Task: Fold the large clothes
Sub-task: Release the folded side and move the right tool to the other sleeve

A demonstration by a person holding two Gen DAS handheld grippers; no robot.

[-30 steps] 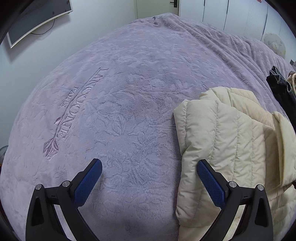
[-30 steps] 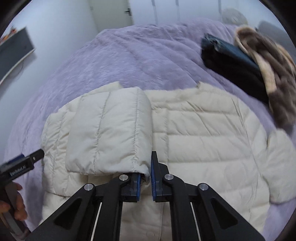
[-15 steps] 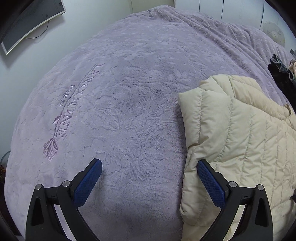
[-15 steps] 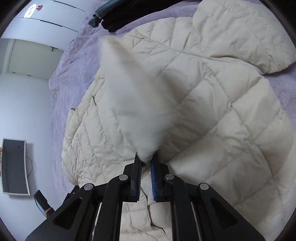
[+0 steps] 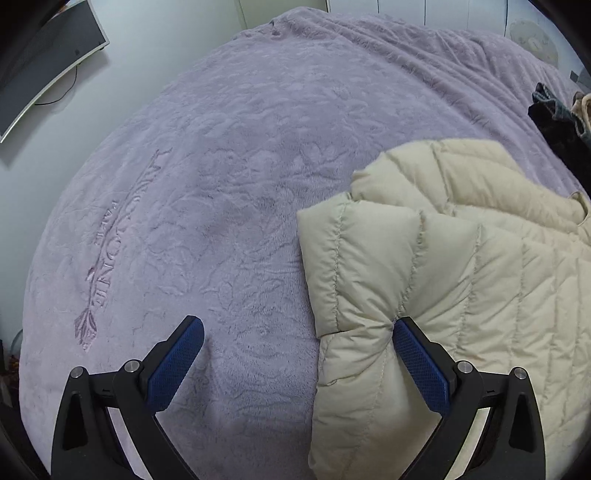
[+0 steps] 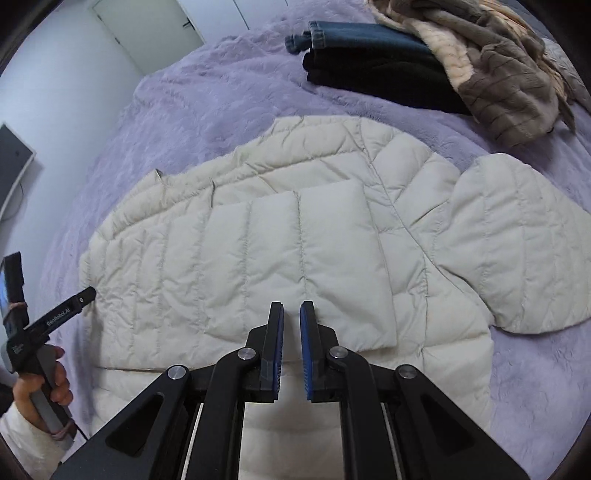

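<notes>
While the cream quilted puffer jacket (image 6: 303,236) lies spread flat on the bed, one sleeve (image 6: 291,266) is folded across its front as a neat rectangular panel w/ vertical stitch lines; the other sleeve (image 6: 524,243) sticks out to the right, rounded at the cuff end. Fabric is smooth, slightly shiny, puffy between seams, w/ diagonal and straight quilting channels. Under it the lilac bedspread (image 5: 229,177) is plush, embossed w/ a leafy relief pattern & lettering w/ a small sprig motif.

Right tool (image 6: 291,314): black angular arms, blue ribbed pads nearly together, only a narrow slit between them, nothing in it; it hovers over the lower edge of the folded sleeve, no cloth pinched. Left tool (image 5: 295,339): jaws spread wide, empty; its right-hand pad sits right at the jacket's edge where the fabric bunches into a dimple, its left-hand pad is over bare bedspread. In the right wrist view a hand (image 6: 44,384) w/ a white sleeve grips that tool's handle at the left.

Further up the bed, apart from the jacket: folded dark clothes (image 6: 373,74), denim on top of black, just beside a heap of brown-and-beige furry cloth (image 6: 498,81), ribbed & soft-looking. Curved monitor (image 5: 44,70) on the pale wall, white door (image 6: 147,33) beyond.
</notes>
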